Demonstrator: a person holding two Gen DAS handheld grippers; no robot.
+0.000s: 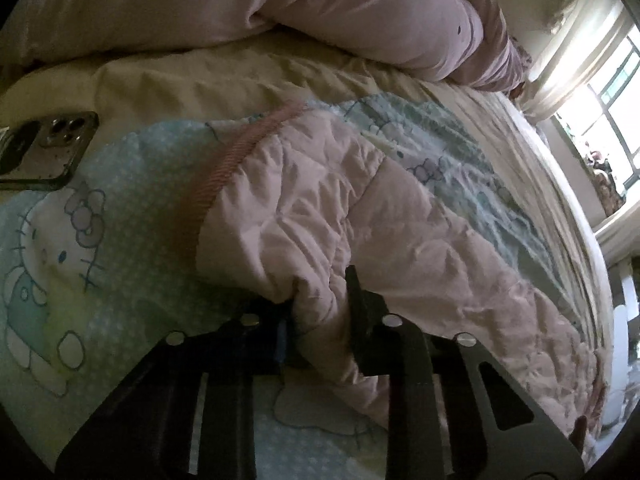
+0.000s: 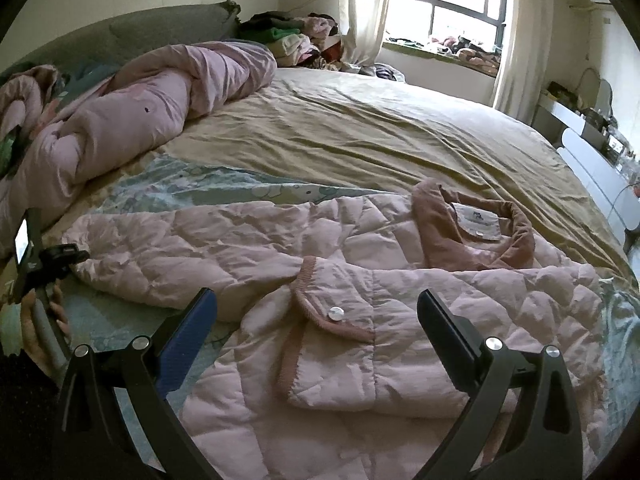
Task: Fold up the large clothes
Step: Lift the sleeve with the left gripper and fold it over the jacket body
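Left wrist view: left tool (image 1: 320, 304) clenched on sleeve (image 1: 320, 216) end of pink quilted jacket (image 2: 360, 320), just past ribbed cuff (image 1: 216, 176). Risk, as judgement: thin pinch on puffy fabric may slip when sleeve is pulled across; phone (image 1: 44, 152) near cuff could get swept.
Right tool (image 2: 316, 320) released, spread wide, hovering over jacket pocket (image 2: 340, 360), holding nothing.
Jacket lies flat on bed (image 2: 360, 140); duvet (image 2: 140, 92) heaped beyond.

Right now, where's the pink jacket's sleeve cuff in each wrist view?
Left wrist: sleeve cuff, the ribbed pink band left of centre, above the left gripper pinching the sleeve.
Right wrist: not visible; the sleeve's end at far left is hidden behind the left gripper.
Shared landmark: rolled lilac duvet at the bed's head.
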